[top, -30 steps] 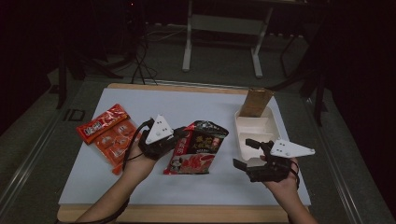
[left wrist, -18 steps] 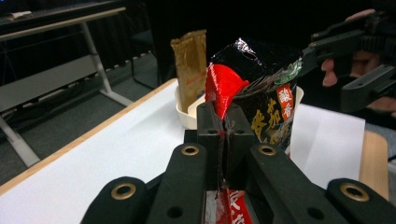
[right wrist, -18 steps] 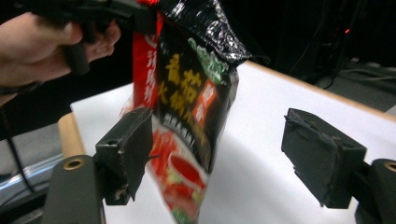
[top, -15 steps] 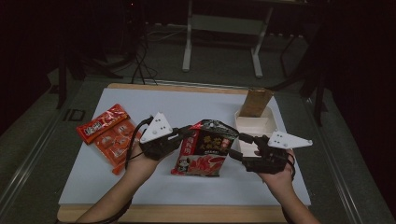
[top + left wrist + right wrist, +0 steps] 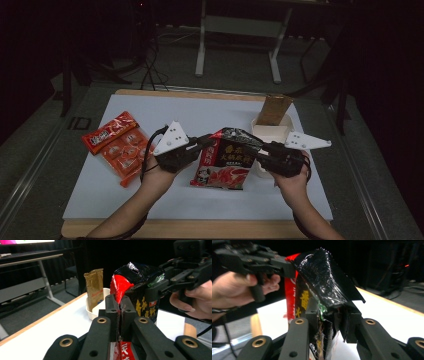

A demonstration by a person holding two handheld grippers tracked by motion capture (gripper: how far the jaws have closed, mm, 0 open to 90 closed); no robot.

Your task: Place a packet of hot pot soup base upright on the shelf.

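Your left gripper (image 5: 204, 142) is clenched on the left edge of the black-and-red seasoning packet (image 5: 227, 159), lifted above the counter (image 5: 200, 112). Your right gripper (image 5: 262, 150) has just been closing on its right edge. Both sides grasped; tearing open and emptying are left, probably into the white bowl (image 5: 272, 131).

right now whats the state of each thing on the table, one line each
black and red packet: sealed, lifted off the table, held by both edges
left hand-held gripper: shut on the packet's left edge
right hand-held gripper: jaws have just been closing, the packet's right edge between them, pads on it
red snack packets: lying flat, untouched
white tub: open, on the table
brown pouch: upright in the tub
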